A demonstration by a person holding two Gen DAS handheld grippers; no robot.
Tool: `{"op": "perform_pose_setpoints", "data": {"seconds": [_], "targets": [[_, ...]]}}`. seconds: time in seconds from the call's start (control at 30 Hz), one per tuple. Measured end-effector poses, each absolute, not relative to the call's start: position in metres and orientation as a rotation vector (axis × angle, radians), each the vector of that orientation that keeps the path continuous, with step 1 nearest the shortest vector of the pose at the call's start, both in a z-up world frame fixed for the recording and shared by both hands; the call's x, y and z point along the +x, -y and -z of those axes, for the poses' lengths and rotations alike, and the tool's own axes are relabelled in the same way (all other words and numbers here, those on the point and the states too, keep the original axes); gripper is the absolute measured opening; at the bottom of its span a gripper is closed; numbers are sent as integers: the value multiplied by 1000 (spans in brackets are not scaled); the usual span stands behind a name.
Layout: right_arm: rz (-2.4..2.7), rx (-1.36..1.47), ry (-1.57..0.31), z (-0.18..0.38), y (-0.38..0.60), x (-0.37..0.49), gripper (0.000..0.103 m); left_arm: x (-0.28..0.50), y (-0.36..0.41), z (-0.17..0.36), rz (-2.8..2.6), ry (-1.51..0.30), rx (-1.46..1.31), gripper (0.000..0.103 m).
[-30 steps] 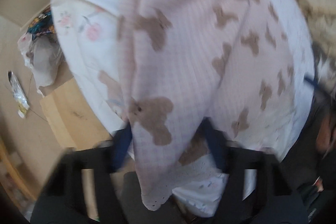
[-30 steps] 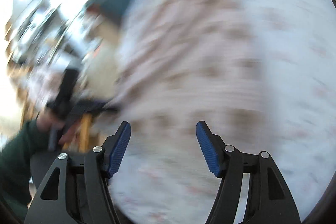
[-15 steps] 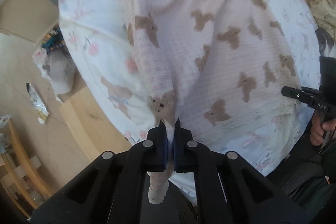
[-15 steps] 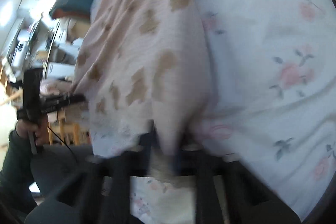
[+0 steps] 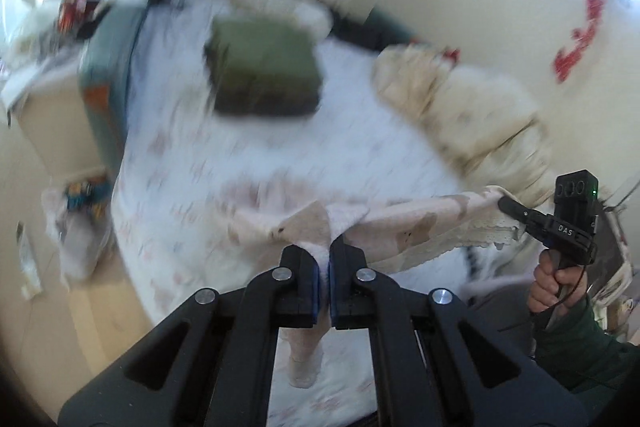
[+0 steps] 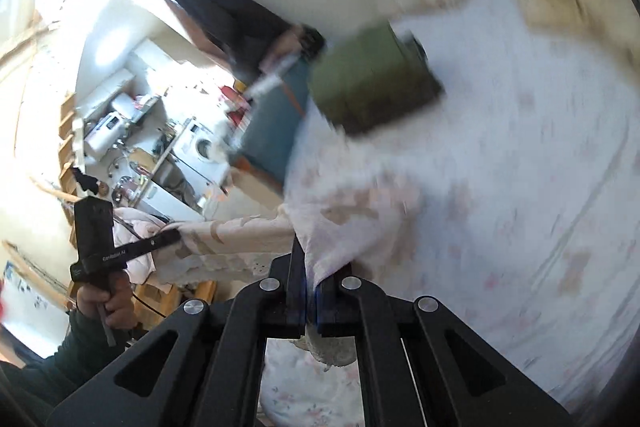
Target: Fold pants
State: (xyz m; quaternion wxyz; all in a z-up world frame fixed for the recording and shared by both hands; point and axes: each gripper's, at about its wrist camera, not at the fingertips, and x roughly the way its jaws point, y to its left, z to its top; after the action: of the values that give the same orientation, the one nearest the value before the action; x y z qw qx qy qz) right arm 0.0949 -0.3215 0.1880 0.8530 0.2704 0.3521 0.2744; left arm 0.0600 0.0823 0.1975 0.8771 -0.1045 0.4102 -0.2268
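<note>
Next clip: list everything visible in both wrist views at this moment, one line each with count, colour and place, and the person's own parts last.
pants: one, pale pink with brown bears, stretched between both tools above the bed's near edge
bed sheet: one, white with faint pink flowers, covering the bed
folded item: one, olive green, far end of the bed; blurred
blanket: one, cream, bunched along the bed's right side by the wall
washing machine: one, white, room beyond the bed
left tool: one, black with blue pads, shut on a pants edge
right tool: one, black with blue pads, shut on a pants edge
hands: two, dark green sleeves, each gripping a tool handle
</note>
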Motion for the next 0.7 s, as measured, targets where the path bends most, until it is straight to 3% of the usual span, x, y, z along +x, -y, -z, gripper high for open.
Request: {"op": "perform_pose_setpoints", "data": {"seconds": [0.07, 0.23, 0.7], "targets": [[-577, 527, -646, -239, 331, 88, 2, 52, -82, -231, 492, -765, -240, 2], [-568, 488, -583, -304, 335, 91, 2, 58, -84, -281, 493, -645, -267, 2], [-484, 420, -614, -320, 339, 172, 2, 126, -61, -281, 327, -590, -110, 2]]}}
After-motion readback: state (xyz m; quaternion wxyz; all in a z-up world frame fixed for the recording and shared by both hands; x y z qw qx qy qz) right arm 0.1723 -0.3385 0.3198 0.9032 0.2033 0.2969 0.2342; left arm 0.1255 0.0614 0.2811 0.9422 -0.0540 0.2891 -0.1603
